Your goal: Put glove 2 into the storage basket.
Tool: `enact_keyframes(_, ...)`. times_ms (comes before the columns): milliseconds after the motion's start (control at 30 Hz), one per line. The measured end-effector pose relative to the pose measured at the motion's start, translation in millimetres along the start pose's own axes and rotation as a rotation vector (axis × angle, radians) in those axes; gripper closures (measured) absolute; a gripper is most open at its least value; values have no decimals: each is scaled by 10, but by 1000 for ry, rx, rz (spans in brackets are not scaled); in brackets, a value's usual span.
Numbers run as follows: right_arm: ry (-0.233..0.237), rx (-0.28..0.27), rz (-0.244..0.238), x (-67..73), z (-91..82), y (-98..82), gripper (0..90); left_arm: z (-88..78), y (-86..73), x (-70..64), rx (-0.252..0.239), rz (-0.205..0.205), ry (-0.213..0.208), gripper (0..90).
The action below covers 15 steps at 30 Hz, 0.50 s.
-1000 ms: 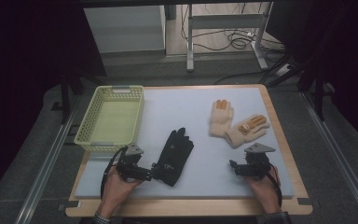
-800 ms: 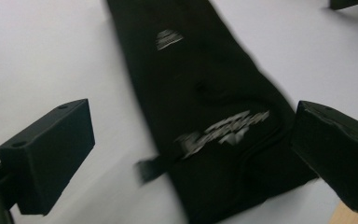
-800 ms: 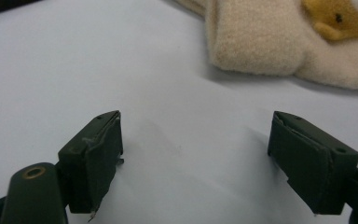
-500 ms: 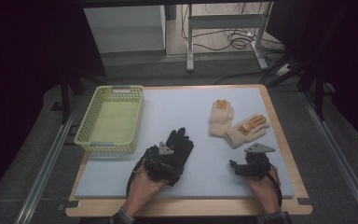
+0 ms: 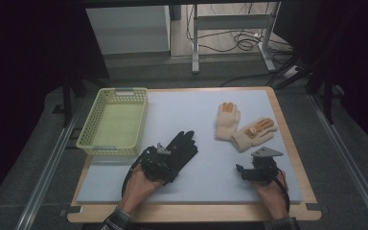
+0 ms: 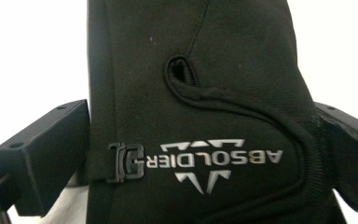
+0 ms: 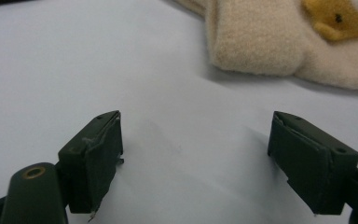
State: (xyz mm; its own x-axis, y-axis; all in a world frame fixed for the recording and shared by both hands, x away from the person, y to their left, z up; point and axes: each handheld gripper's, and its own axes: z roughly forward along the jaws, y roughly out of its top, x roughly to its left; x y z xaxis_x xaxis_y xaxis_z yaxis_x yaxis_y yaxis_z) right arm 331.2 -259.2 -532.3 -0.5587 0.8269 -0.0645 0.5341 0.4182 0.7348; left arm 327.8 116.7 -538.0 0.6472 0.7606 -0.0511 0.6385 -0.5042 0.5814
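A black glove lies at the middle of the white mat, its fingers pointing away from me. My left gripper is over its cuff. In the left gripper view the jaws stand wide apart on either side of the glove, which bears a silver logo; the left gripper is open. Two beige fleece gloves with orange fingertips lie at the right. Just short of them, my right gripper is open over bare mat. In the right gripper view the right gripper has nothing between its jaws, and a beige cuff lies ahead.
A yellow-green mesh basket stands at the mat's left rear with nothing in it. The white mat lies on a wooden board. Dark floor, metal rails and cables surround the table.
My left gripper has moved right and forward from the mat's left front onto the black glove's cuff. The right gripper and the beige gloves have stayed put.
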Motion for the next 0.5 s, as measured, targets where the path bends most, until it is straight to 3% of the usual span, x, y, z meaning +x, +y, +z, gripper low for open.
enact_keyframes(33, 0, 0, 0, 0, 0, 0, 176, -5, 17, -19, 15, 16, 5, 4)
enact_keyframes(200, 0, 0, 0, 0, 0, 0, 176, -37, 53, -21, 42, 3, 2, 76)
enact_keyframes(300, -2, -1, -1, 3, -1, -1, 176, -83, 76, 10, 55, 2, 7, 287)
enact_keyframes(333, -2, -1, -2, 3, -1, -1, 176, -105, 82, 30, 57, 8, 0, 287)
enact_keyframes(367, -3, -1, -2, 4, -1, -1, 176, -118, 91, 52, 64, 8, -5, 382)
enact_keyframes(433, -3, -1, -2, 4, -1, -1, 176, -127, 98, 65, 61, 5, -13, 479)
enact_keyframes(467, -2, 0, -1, 2, -1, -1, 176, -141, 103, 85, 58, 5, -32, 479)
enact_keyframes(500, -3, -1, -2, 3, -1, -1, 176, -155, 103, 99, 46, 3, -36, 551)
